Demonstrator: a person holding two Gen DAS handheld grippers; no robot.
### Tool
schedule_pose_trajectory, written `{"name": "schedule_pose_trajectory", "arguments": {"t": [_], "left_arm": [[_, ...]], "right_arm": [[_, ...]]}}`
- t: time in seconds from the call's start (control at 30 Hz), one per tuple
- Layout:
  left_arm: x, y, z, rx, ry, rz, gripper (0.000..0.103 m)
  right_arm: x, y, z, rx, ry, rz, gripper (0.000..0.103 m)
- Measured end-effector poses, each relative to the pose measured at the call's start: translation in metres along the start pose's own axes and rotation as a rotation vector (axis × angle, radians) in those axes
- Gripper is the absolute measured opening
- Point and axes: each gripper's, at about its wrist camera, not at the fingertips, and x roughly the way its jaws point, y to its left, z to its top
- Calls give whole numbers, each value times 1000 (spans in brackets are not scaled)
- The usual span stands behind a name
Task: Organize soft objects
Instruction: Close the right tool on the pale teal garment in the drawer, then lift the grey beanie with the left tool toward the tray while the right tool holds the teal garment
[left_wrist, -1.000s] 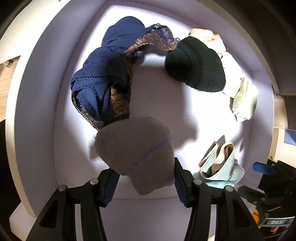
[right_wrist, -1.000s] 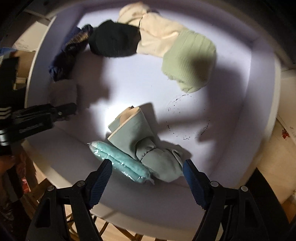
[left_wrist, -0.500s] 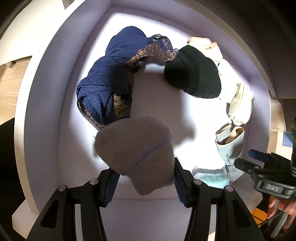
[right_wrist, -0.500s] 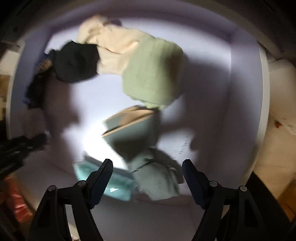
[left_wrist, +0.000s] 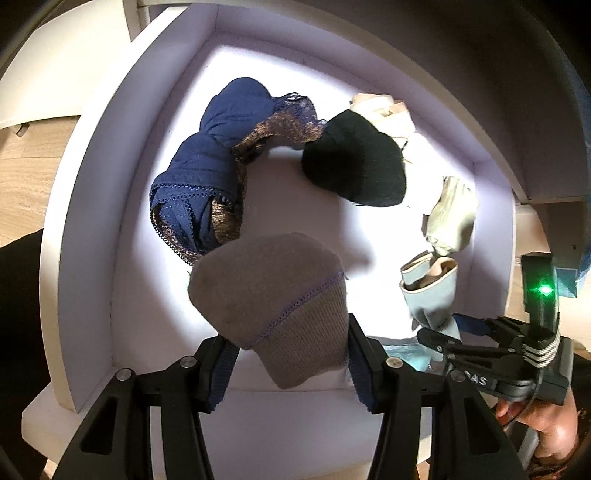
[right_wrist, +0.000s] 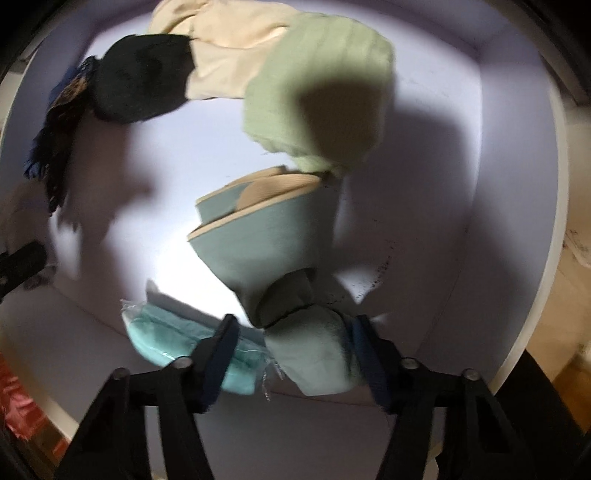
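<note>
The left gripper (left_wrist: 286, 354) points steeply down into a white box (left_wrist: 85, 206) and pinches a grey-brown knitted sock (left_wrist: 273, 291) by its ribbed cuff, both blue pads pressing the fabric. The sock's rounded body with its purple stitched seam hangs in front of the fingers, at about 6 o'clock in the left wrist view.

On the box floor beyond it, a navy lace garment (left_wrist: 218, 155) with bronze patterned edging lies at 10 to 11 o'clock, curving along the left wall. A black sock (left_wrist: 354, 162) sits at 1 o'clock, touching the lace end of the navy piece. Behind the black one, a cream cloth (left_wrist: 384, 110) is tucked against the far wall. A pale green sock (left_wrist: 450, 218) lies at 3 o'clock near the right wall.

The right gripper (right_wrist: 295, 347) also points down, and its jaws are closing around the bunched lower end of a pale teal sock (right_wrist: 258, 243); the pads appear to meet the fabric on both sides, though the view is blurred. The sock's open end with its beige lining points toward 12 o'clock, touching the pale green sock. Just left of the fingers, at 7 o'clock, a turquoise item in clear plastic wrap (right_wrist: 166, 332) lies on the floor, the left finger crossing over it.

In the left wrist view, the right gripper shows at 4 o'clock with a green light lit, a hand (left_wrist: 546, 428) under it.
</note>
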Motion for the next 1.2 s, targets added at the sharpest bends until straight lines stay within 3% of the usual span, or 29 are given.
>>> {"name": "schedule_pose_trajectory", "arguments": {"t": [0.07,0.33,0.57,0.83,1.03,1.2], "left_arm": [[-5,-7,-1,22,-8,14,54],[-38,-31,-7,134,-50,-15,54],[-89,-66,-17,289,-110,-64,54],[-145,-100,-25,382,-194,-118,54],[-195,-129,-21,448,-259,-157,54],[-237,-149,2,461,-313,-193,54]], "right_arm": [[0,-3,2,13,-2,-3,52],[7,-3,1,4,-8,-28,52],[6,21,4,-27,-14,-59,52],[-3,23,3,-31,-17,-62,52],[5,22,1,-28,-18,-62,52],[1,20,4,-13,-19,-63,55]]}}
